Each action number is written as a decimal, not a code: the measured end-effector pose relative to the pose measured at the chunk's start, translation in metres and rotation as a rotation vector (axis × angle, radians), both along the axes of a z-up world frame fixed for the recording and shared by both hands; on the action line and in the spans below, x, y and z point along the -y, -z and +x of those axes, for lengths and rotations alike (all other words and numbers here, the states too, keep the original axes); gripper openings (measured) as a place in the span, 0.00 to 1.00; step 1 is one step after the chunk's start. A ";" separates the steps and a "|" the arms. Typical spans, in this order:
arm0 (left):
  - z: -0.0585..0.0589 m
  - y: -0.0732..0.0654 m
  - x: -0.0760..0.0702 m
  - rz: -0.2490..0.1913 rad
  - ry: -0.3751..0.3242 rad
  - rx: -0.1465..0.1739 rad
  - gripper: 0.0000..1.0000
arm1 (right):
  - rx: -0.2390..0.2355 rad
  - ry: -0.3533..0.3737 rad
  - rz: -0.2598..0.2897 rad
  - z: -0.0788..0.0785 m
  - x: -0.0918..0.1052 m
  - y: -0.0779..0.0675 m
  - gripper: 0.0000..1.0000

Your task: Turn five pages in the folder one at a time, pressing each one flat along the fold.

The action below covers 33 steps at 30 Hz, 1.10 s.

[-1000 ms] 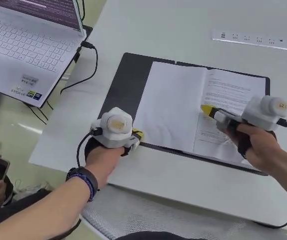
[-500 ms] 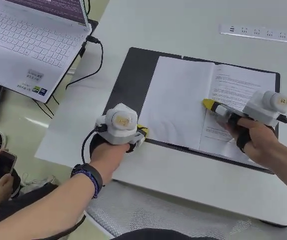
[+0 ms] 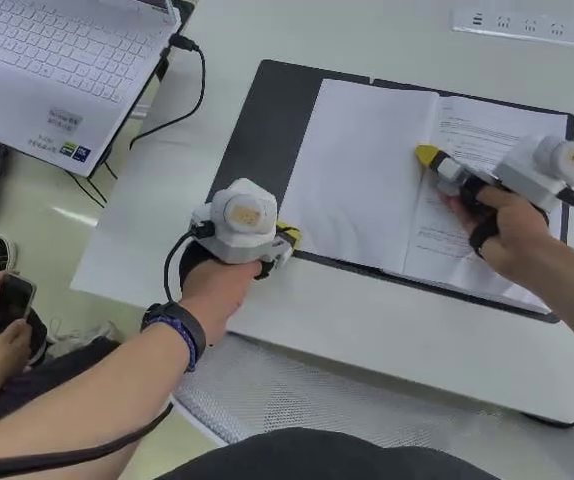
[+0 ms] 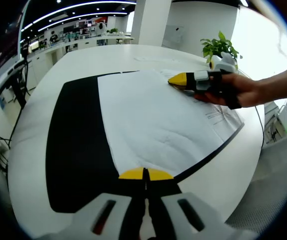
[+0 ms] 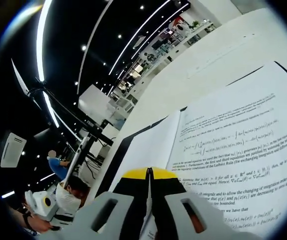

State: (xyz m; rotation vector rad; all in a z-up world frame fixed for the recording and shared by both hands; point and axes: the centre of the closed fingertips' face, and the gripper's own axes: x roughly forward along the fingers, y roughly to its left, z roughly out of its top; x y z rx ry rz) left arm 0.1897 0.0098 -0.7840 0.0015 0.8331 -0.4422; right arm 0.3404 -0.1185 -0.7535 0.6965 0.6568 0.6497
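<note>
The black folder [image 3: 262, 130] lies open on the white table, a blank white page [image 3: 362, 180] turned to the left and a printed page [image 3: 487, 135] on the right. My right gripper [image 3: 427, 157] is shut, its yellow tips resting on the paper at the fold [image 5: 169, 145]. My left gripper [image 3: 287, 238] is shut too, its tips pressing the folder's near edge [image 4: 83, 190] by the blank page's corner [image 4: 133, 165]. In the left gripper view the right gripper [image 4: 176, 79] lies across the page's far side.
A white laptop [image 3: 47, 70] sits at the far left with a black cable [image 3: 182, 110] running beside the folder. A power strip [image 3: 527, 25] lies at the table's far edge. A person with a phone [image 3: 12, 295] sits low on the left.
My right gripper has slid away from me along the fold, toward the folder's far edge. The left gripper holds the same spot. The head camera has shifted.
</note>
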 end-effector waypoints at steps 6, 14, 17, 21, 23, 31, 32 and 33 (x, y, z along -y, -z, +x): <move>-0.001 -0.003 0.000 -0.010 -0.023 0.001 0.00 | 0.009 0.054 0.016 0.018 0.002 0.005 0.00; -0.001 -0.004 0.000 -0.011 -0.014 -0.003 0.00 | 0.025 0.093 0.029 0.042 0.008 0.021 0.00; -0.001 -0.004 0.000 -0.009 -0.010 -0.002 0.00 | 0.027 0.125 0.041 0.056 0.012 0.027 0.00; 0.000 -0.004 0.000 -0.003 -0.009 -0.002 0.00 | 0.027 0.168 0.044 0.068 0.014 0.027 0.00; 0.000 -0.004 -0.001 -0.003 -0.011 -0.001 0.00 | 0.030 0.192 0.043 0.071 0.013 0.024 0.00; 0.001 -0.005 -0.001 -0.007 -0.005 -0.001 0.00 | 0.033 0.247 0.044 0.090 0.016 0.023 0.00; 0.001 -0.005 -0.001 -0.008 -0.005 -0.001 0.00 | 0.034 0.252 0.042 0.092 0.016 0.024 0.00; 0.001 -0.005 -0.001 -0.011 -0.010 0.000 0.00 | 0.034 0.259 0.042 0.094 0.017 0.024 0.00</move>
